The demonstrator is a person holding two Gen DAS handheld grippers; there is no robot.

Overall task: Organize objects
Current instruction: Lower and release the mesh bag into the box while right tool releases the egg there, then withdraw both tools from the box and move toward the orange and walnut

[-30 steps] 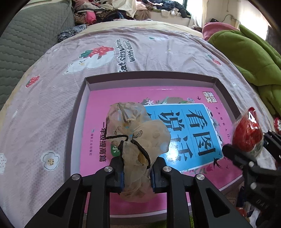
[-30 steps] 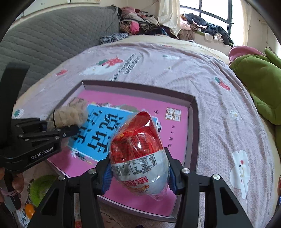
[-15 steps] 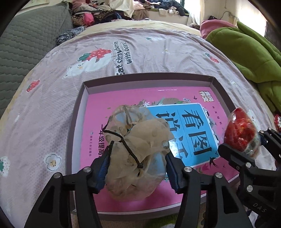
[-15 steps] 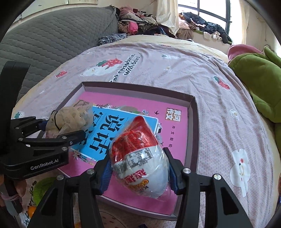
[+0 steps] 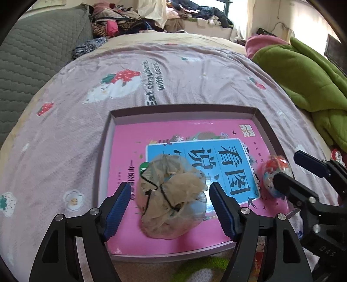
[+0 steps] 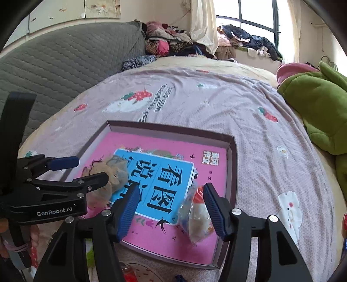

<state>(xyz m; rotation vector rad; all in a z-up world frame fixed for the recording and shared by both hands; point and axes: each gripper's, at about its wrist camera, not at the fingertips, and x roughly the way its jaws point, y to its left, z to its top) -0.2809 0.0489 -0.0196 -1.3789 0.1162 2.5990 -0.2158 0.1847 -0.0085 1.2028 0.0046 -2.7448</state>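
A beige mesh drawstring pouch [image 5: 171, 195] lies on a pink book [image 5: 173, 134] inside a shallow box [image 5: 184, 108] on the bed. My left gripper [image 5: 169, 208] straddles the pouch; its jaws are opening and the blue pads stand clear of it on both sides. A red-and-white snack packet [image 6: 198, 217] lies on the book [image 6: 164, 145] near the box's right wall [image 6: 233, 164]. My right gripper [image 6: 171, 204] is over it with jaws opening; the packet sits close by the right pad, ungripped. The right wrist view also shows the left gripper [image 6: 91, 169] and pouch [image 6: 115, 173].
The box rests on a lilac bedspread [image 5: 173, 76] with strawberry prints. A green blanket [image 5: 303, 82] is heaped at the right, a grey quilted backrest [image 5: 32, 54] stands at the left, and clothes [image 5: 130, 19] are piled at the far end.
Both grippers opened and rose a little. The pouch and the snack packet, gripped before, now lie released on the book.
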